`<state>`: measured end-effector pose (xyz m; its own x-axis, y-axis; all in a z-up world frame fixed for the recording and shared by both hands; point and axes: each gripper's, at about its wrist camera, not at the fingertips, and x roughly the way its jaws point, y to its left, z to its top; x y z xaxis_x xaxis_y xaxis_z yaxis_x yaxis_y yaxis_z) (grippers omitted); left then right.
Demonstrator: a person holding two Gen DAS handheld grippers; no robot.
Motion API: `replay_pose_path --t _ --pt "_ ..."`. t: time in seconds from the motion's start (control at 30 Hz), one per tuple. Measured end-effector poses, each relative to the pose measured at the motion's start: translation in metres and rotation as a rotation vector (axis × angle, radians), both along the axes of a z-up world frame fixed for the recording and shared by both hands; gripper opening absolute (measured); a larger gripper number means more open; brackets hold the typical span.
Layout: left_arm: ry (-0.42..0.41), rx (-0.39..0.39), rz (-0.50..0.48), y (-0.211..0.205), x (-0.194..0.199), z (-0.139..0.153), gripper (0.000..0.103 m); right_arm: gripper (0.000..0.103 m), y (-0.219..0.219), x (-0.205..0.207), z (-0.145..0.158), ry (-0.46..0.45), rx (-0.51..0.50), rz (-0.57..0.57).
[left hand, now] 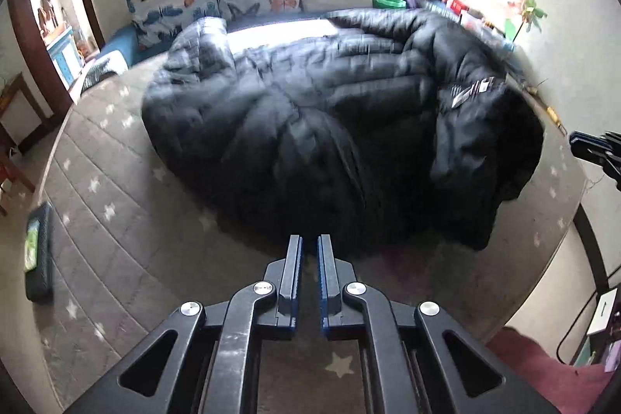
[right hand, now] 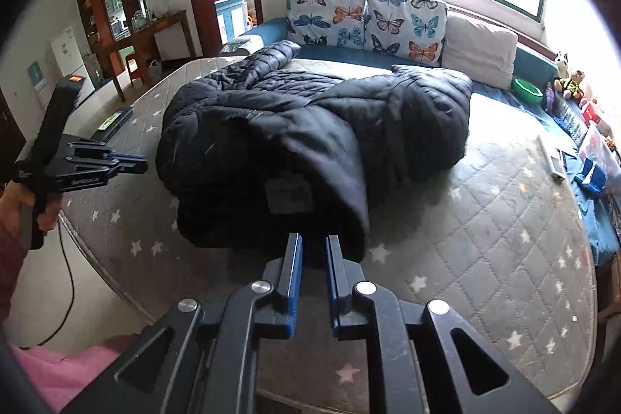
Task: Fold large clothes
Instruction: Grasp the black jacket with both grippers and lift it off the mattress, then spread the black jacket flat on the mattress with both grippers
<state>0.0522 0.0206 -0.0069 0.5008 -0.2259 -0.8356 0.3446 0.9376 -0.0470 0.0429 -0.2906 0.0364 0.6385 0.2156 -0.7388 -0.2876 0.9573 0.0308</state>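
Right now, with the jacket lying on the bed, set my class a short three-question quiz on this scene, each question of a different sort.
1. True or false: the left gripper is clamped on the black puffer jacket.
2. Multiple choice: the cushions behind the jacket show A) stripes B) butterflies C) dots.
3. Fill in: the grey mattress is printed with white ____.

Key: 1 false, both the left and right gripper hang free, fingers slightly apart, holding nothing. 2 B. 3 stars.
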Motion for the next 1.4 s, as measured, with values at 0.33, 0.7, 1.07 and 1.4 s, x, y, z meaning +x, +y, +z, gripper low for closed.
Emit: replay_pose_path --t 0.33,0.7,1.07,1.4 --pt "-0.079 -0.119 0.088 0.019 0.105 0.060 0.056 0.088 -0.038 0.093 0.013 -0.060 0.031 -0.117" --pt "0.143 -0.056 0.042 -0.013 0.243 -0.002 0.056 0.088 -0.145 0.169 -0.069 0.159 0.470 -0.348" --pt "0.218 -0.027 -0.018 -0.001 0.192 -0.038 0.056 0.039 -0.133 0.164 -0.062 0.154 0.505 -0.257" --pt "0.213 0.001 -0.078 0.002 0.118 -0.035 0.059 0.027 -0.108 0.055 -0.020 -0.051 0.234 -0.255"
